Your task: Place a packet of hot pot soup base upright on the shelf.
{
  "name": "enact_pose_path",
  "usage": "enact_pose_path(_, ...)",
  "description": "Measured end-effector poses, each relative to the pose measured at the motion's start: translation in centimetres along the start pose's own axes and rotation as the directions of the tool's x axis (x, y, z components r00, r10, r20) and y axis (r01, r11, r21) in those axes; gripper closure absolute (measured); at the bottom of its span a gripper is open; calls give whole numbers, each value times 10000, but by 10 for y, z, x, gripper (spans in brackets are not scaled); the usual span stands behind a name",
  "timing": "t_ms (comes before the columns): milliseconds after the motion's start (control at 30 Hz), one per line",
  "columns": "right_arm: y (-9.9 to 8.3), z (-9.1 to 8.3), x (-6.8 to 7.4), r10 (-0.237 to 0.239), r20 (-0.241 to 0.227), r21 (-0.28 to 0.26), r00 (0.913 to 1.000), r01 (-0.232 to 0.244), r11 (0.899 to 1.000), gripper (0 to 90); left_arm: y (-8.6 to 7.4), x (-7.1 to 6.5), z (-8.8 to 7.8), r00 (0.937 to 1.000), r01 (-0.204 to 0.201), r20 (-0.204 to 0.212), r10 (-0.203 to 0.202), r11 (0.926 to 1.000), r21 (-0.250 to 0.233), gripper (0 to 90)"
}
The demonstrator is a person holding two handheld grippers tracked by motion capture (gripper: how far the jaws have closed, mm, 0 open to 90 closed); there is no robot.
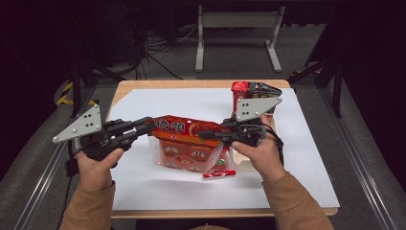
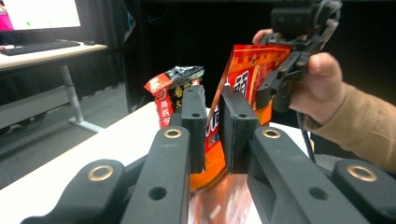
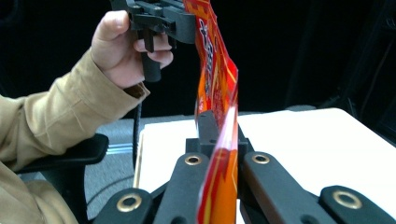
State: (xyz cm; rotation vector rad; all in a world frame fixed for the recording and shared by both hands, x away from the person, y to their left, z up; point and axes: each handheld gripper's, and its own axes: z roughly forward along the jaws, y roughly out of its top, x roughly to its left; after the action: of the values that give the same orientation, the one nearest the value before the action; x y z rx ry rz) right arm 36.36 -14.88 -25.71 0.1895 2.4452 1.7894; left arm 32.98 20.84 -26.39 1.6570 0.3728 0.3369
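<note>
Item: large red-and-orange glossy plastic snack bag (image 1: 189, 143) with a clear lower window, held above the white sheet-covered table (image 1: 306, 158), near its middle. It is gripped at both ends of its flat top seal.

Left gripper (image 1: 146, 125): jaws narrow, and in the left gripper view the pads are seen either side of the seal's left end (image 2: 214, 135), pressed on the film. Right gripper (image 1: 207, 134): jaws clamped tight on the seal's right end (image 3: 219, 163).

Handling, judged: light, soft, crinkly film; slippery surface; contents probably breakable if squeezed. The sealed strip is judged the best place for a hold, since the body would give and slide.

Pose: both forearms in tan sleeves are brought in from the near edge, grippers levelled and pointed inward toward each other.

Also present: a smaller red-and-black foil packet (image 1: 251, 91) standing at the far right; a small red wrapper (image 1: 219, 174) lying on the sheet just below the bag.
</note>
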Motion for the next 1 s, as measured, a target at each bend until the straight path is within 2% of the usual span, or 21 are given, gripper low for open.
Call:
enact_pose_path(167, 7, -6, 1, -8, 358, 401, 9994, -7, 9992, 896, -2, 4, -2, 9996, 121, -256, -119, 9999, 85, 738)
enact_pose_path(200, 10, -9, -1, -11, 571, 588, 9984, -23, 9983, 895, -3, 5, -1, 9993, 179, -337, -175, 9998, 123, 678)
enact_pose_path(300, 14, -15, -2, 3, 813, 766, 9967, -65, 9970, 895, -6, 9, -1, 9975, 369, -610, -354, 9990, 249, 618)
enact_pose_path(367, 18, -21, -3, 6, 985, 809, 9951, -86, 9967, 895, -7, 11, 0, 9974, 409, -615, -388, 9986, 322, 606)
enact_pose_path(467, 24, -29, -5, 101, 1167, 787, 9931, -194, 9967, 895, -10, 14, 1, 9952, 540, -850, -493, 9971, 537, 571)
enact_pose_path(733, 37, -51, -12, 295, 1610, 632, 9865, -401, 9972, 895, -12, 18, 3, 9924, 696, -1068, -610, 9944, 793, 518)
enact_pose_path(1000, 48, -73, -18, 347, 2168, 564, 9756, -480, 9973, 895, -20, 25, 5, 9884, 1033, -1219, -901, 9890, 1060, 487)
